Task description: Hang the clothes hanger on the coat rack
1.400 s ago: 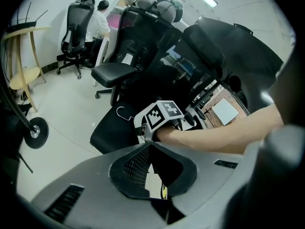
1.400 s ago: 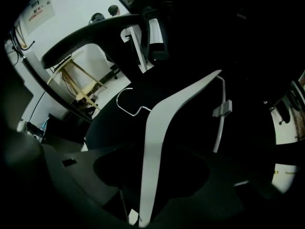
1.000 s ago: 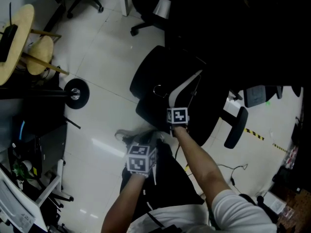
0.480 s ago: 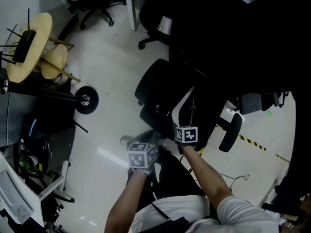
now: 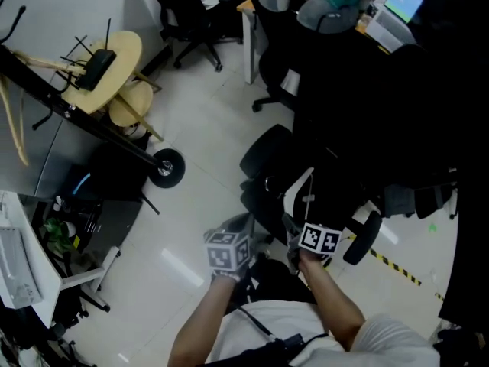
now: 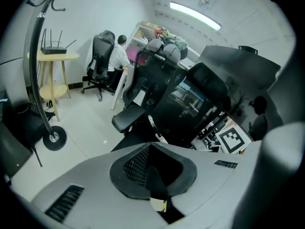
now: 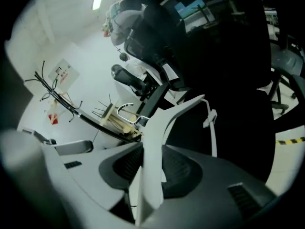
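Note:
The white clothes hanger (image 5: 294,193) hangs over the black office chair (image 5: 267,159), its metal hook (image 5: 269,183) to the left. My right gripper (image 5: 294,232) is shut on it, and its jaws have just closed a little tighter. In the right gripper view the hanger's white arm (image 7: 151,166) runs up between the pads to the hook (image 7: 125,109). My left gripper (image 5: 238,228) is beside it on the left, shut and holding nothing (image 6: 153,175). The coat rack (image 5: 84,121) is a slanted black pole on a wheel (image 5: 166,167) at the left, with its curved pole (image 6: 34,80) in the left gripper view.
A round wooden stand (image 5: 107,60) with a router on it stands behind the rack. More black office chairs (image 5: 191,14) and desks fill the far side, and a person (image 6: 116,56) sits there. White shelving (image 5: 19,274) is at the lower left. Striped floor tape (image 5: 397,270) lies at the right.
Both grippers have risen, and the right one has lifted the hanger up off the chair seat. The view has swung up, so more of the rack and the room shows.

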`<action>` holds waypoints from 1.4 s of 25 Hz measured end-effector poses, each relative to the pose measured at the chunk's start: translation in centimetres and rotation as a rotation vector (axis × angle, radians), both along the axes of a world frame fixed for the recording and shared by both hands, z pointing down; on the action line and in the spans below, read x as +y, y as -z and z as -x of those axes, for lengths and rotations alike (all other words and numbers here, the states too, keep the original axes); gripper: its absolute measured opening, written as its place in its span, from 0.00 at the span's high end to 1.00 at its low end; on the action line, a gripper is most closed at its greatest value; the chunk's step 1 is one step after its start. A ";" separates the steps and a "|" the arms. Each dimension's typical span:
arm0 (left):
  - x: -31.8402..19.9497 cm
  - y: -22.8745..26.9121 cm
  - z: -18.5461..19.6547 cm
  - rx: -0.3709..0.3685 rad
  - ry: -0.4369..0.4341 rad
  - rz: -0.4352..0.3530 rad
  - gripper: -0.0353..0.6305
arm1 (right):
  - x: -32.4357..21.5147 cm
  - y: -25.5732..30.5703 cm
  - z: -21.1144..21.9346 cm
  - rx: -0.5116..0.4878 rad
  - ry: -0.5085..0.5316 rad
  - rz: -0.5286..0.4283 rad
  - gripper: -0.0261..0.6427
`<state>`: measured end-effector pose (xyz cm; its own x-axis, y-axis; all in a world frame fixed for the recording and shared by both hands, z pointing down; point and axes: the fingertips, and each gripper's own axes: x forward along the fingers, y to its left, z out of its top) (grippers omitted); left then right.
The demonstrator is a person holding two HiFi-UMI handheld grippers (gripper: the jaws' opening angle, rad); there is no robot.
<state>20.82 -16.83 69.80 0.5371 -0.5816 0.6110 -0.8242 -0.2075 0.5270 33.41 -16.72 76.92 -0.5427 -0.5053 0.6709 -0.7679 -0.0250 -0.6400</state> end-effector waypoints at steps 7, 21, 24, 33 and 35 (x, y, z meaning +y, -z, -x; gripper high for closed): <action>-0.6 8.1 3.0 -0.023 0.106 -0.157 0.95 | -1.4 10.1 2.3 -0.131 0.057 -0.162 0.75; 2.5 22.1 15.9 -0.060 0.334 -0.422 0.95 | -1.6 22.7 14.5 -0.211 0.347 -0.388 0.75; 2.8 25.1 20.0 -0.068 0.367 -0.479 0.95 | -0.8 24.6 18.1 -0.256 0.358 -0.398 0.75; 7.1 30.8 30.9 -0.083 0.388 -0.575 0.95 | 3.3 29.1 31.4 -0.344 0.456 -0.419 0.75; 7.9 31.8 33.4 -0.094 0.389 -0.594 0.95 | 4.4 29.9 34.7 -0.382 0.483 -0.417 0.75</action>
